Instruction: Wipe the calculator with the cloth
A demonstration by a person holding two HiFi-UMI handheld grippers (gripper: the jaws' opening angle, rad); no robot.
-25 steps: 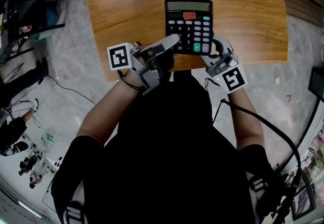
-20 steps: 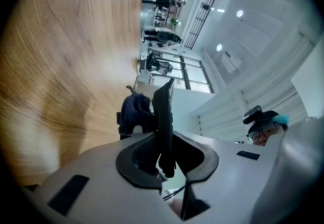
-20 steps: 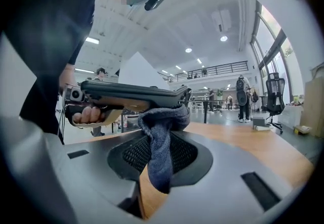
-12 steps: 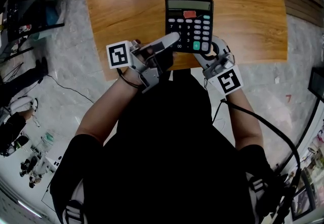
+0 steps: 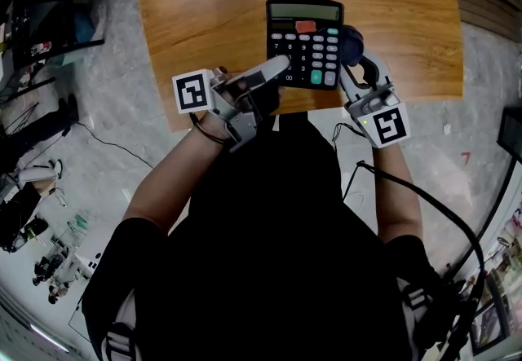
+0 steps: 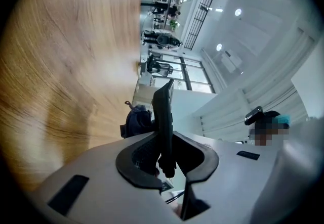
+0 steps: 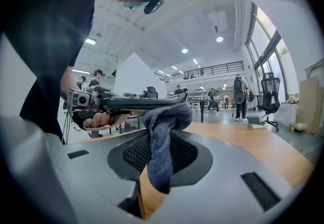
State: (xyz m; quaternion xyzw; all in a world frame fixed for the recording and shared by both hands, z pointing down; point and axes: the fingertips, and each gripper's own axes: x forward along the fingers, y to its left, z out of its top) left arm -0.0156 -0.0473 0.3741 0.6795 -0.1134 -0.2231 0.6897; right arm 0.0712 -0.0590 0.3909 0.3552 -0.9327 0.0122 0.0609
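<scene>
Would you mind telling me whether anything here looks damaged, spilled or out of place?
Nothing stands out. The left hand-held gripper clamps the calculator by its near-left corner, and the right hand-held gripper holds the cloth against its right edge. No spill or damage shows.

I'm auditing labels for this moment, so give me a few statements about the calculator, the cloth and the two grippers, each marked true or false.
1. The left gripper clamps the calculator near a lower corner. True.
2. The cloth lies flat on the table. False: the right gripper holds it, bunched at the calculator's right edge.
3. The calculator's display faces up toward the head view. True.
4. All the calculator's keys are one colour. False: a red key sits just below the display.
</scene>
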